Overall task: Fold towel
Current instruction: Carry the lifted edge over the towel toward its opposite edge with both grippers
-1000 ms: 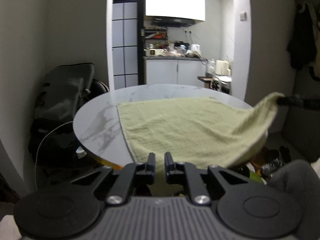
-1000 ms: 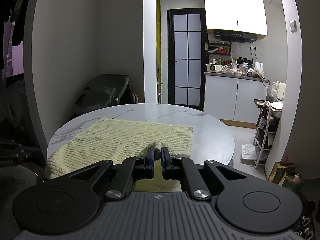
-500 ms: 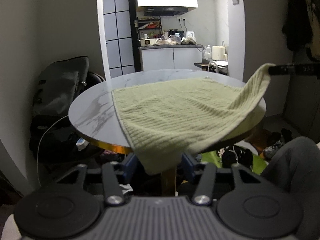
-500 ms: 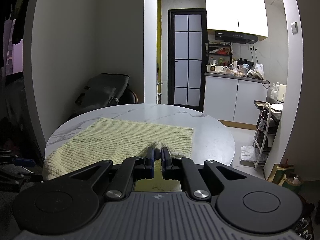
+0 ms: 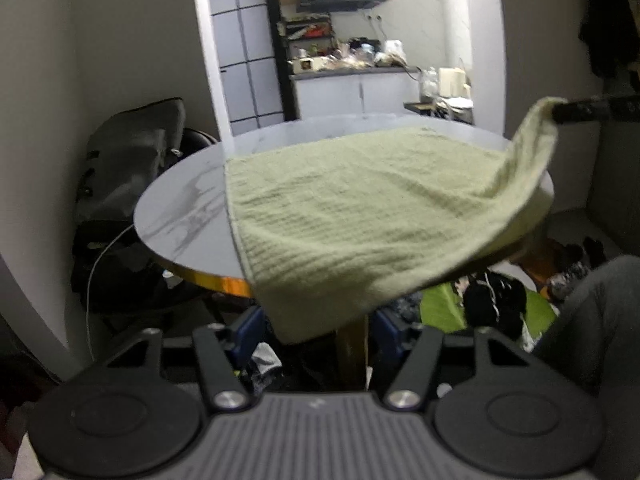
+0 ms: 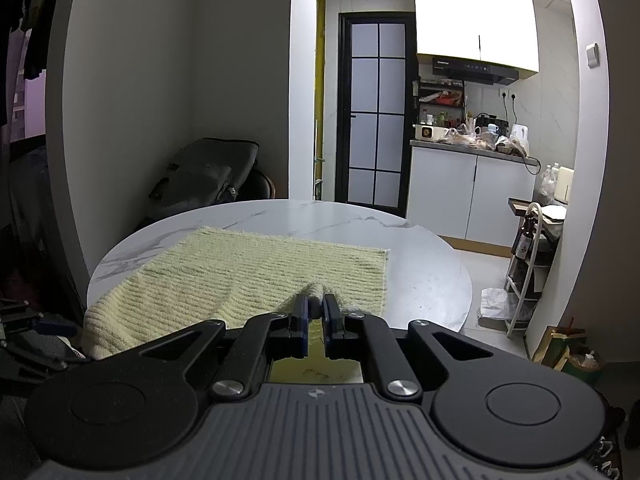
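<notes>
Now the left gripper [image 5: 318, 330] stands spread, its jaws flanking but apparently not pinching the towel [image 5: 360, 216] corner that hangs off the near edge of the round table [image 5: 180, 216]. Right gripper [image 6: 315, 312], clenched on the other near corner, holds it lifted. Most of the towel lies flat on the tabletop. Good practice: close squarely on the loose corner, then carry both corners level toward the far edge.

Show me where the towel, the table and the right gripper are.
towel [image 5: 360, 208]: left wrist view, middle of the cloth.
table [image 6: 424, 264]: right wrist view, bare marble right of the towel.
right gripper [image 6: 315, 312]: right wrist view, between the fingertips, on the pinched corner.
</notes>
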{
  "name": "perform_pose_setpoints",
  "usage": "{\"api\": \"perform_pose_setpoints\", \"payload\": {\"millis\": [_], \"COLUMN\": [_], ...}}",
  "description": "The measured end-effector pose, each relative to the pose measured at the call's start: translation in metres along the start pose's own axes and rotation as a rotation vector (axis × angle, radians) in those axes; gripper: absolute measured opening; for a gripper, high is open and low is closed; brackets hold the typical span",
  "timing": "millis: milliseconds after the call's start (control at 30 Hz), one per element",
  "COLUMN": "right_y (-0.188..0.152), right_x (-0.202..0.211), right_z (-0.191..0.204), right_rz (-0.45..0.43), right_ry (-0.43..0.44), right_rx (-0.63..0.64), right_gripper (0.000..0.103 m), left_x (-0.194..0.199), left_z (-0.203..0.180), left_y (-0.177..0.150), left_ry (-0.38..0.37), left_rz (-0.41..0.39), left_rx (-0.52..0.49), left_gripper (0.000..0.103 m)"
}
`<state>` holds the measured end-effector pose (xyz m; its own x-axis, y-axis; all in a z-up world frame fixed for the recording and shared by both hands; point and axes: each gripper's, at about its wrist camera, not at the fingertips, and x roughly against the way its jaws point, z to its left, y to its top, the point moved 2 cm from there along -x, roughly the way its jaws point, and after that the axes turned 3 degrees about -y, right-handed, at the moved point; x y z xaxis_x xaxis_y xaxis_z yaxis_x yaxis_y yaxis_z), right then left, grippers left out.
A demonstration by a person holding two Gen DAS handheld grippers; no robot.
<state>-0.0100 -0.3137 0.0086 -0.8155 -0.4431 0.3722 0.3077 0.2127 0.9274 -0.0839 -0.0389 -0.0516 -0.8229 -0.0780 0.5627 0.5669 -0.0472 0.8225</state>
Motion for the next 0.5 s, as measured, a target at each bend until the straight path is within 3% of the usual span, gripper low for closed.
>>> {"api": "perform_pose_setpoints", "payload": {"millis": [133,367,500], "right_y": [0.001,0.001,-0.001], "right_x": [0.000,0.001,0.004], "right_z": [-0.001,-0.001,-0.001], "right_rz": [0.000,-0.005,-0.007], "right_ry": [-0.001,-0.001,-0.002], "right_rx": [0.001,0.000,-0.002], "right_gripper": [0.008,0.008,0.008], "left_x": [0.005,0.016,0.016], "left_z": [0.009,0.012,0.012], "left_y": [0.002,0.004,0.004], "left_ry": [0.004,0.016,-0.004], "left_rz": [-0.032,-0.089,-0.076], "left_rx": [0.045,0.037,0.045], "left_gripper": [0.063,0.062,0.042]}}
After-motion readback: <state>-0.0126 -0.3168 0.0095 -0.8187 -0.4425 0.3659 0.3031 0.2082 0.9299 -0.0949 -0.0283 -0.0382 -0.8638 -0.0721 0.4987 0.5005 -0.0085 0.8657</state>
